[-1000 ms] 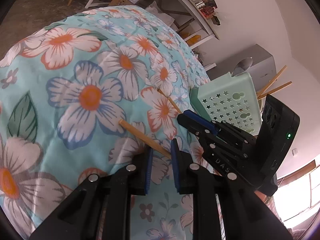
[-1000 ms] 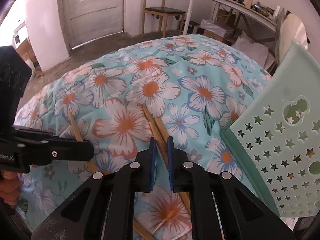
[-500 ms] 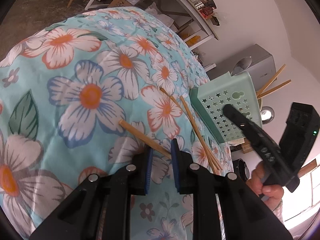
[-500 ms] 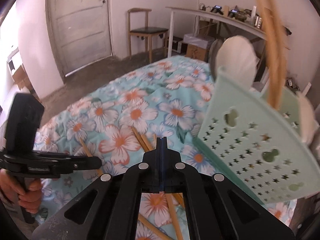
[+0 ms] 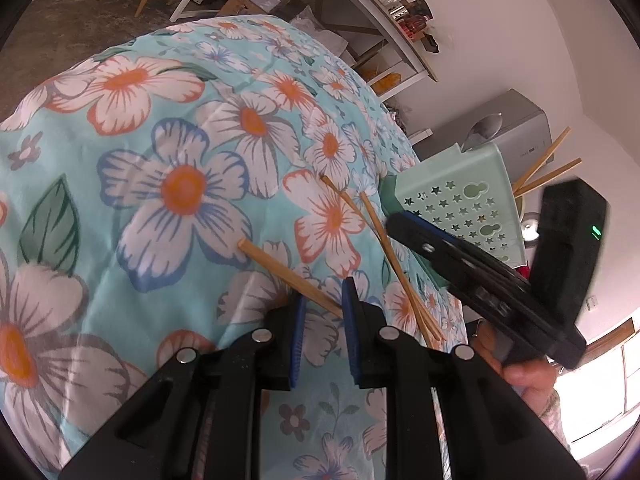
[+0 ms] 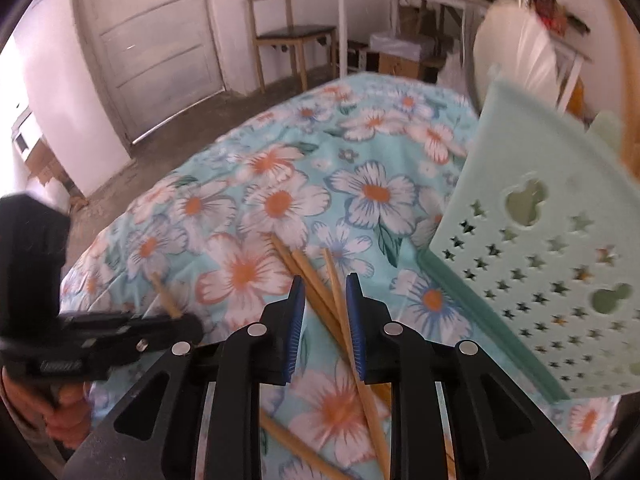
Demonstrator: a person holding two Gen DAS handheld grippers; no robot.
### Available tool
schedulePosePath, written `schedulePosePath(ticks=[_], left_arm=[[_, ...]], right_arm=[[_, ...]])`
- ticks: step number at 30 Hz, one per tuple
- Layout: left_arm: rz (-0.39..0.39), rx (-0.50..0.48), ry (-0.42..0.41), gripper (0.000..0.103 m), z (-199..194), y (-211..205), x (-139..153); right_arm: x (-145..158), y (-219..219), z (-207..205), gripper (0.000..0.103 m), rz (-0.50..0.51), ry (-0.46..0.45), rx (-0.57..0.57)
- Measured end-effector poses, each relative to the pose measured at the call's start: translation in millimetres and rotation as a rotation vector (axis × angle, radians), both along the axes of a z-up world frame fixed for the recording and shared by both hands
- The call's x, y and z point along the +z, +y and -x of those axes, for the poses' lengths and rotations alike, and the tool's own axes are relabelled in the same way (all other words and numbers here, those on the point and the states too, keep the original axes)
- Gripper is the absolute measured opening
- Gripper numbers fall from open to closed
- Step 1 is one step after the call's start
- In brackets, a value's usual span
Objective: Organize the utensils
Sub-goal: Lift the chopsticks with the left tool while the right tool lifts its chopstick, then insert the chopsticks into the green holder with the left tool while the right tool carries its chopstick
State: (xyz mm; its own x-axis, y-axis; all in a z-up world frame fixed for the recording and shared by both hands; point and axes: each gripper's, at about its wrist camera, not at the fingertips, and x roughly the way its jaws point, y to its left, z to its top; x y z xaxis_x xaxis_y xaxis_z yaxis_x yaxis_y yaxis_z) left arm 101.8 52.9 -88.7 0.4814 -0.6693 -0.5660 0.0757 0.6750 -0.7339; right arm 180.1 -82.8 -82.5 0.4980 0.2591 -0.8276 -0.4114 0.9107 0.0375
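Observation:
Wooden chopsticks lie on a floral cloth (image 5: 120,208). One chopstick (image 5: 280,270) runs between the blue pads of my left gripper (image 5: 322,300), which is open around it. Two more chopsticks (image 5: 384,240) lie crossed to its right. My right gripper (image 6: 325,286) is open and empty, hovering over these chopsticks (image 6: 316,280) beside a mint-green perforated utensil holder (image 6: 560,260). The holder (image 5: 460,204) also shows in the left wrist view, with chopsticks (image 5: 548,168) and a spoon (image 5: 484,126) standing in it. The right gripper (image 5: 404,224) shows in that view near the holder.
The cloth covers a rounded table that drops off on all sides. A wooden chair (image 6: 292,40), a door (image 6: 160,40) and a shelf table (image 6: 440,0) stand behind. The left gripper's body (image 6: 100,328) sits at the left of the right wrist view.
My right gripper rose shut near the holder's top, then came back down over the table chopsticks and opened. The left gripper stayed still around its chopstick.

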Motion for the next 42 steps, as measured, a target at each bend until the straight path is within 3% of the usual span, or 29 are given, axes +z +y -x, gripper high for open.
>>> schedulePosePath(ticks=[4, 7, 12, 19, 26, 29, 33, 37, 42], left_arm=[[0.003, -0.004, -0.002, 0.017, 0.3, 1.6, -0.2], [0.004, -0.007, -0.004, 0.018, 0.7, 2.0, 0.0], [0.005, -0.01, -0.007, 0.018, 1.0, 2.4, 0.1], [0.002, -0.016, -0.009, 0.018, 2.0, 2.7, 0.7], [0.003, -0.016, -0.007, 0.018, 1.8, 3.2, 0.7], [0.0, -0.017, -0.004, 0.018, 2.7, 3.8, 1.3], [-0.022, -0.019, -0.007, 0.018, 3.0, 2.0, 6.2], [-0.067, -0.023, -0.046, 0.018, 6.5, -0.8, 18.7], [-0.167, -0.029, -0.206, 0.017, 15.0, -4.7, 57.5]], right_arm=[[-12.2, 0.2, -13.1, 0.02, -0.005, 0.044, -0.02], [-13.2, -1.0, -15.0, 0.008, -0.034, 0.053, -0.025], [-2.7, -5.4, -9.6, 0.003, -0.04, 0.016, -0.048], [46.2, -22.7, 16.0, 0.003, -0.109, -0.112, -0.096], [103.3, -54.3, 76.0, 0.003, -0.231, -0.275, -0.178], [108.8, -65.6, 105.8, 0.003, -0.275, -0.326, -0.213], [106.6, -71.5, 134.6, 0.003, -0.236, -0.353, -0.27], [107.1, -76.4, 157.7, 0.003, -0.232, -0.389, -0.322], [107.4, -93.5, 176.7, 0.003, -0.266, -0.413, -0.397]])
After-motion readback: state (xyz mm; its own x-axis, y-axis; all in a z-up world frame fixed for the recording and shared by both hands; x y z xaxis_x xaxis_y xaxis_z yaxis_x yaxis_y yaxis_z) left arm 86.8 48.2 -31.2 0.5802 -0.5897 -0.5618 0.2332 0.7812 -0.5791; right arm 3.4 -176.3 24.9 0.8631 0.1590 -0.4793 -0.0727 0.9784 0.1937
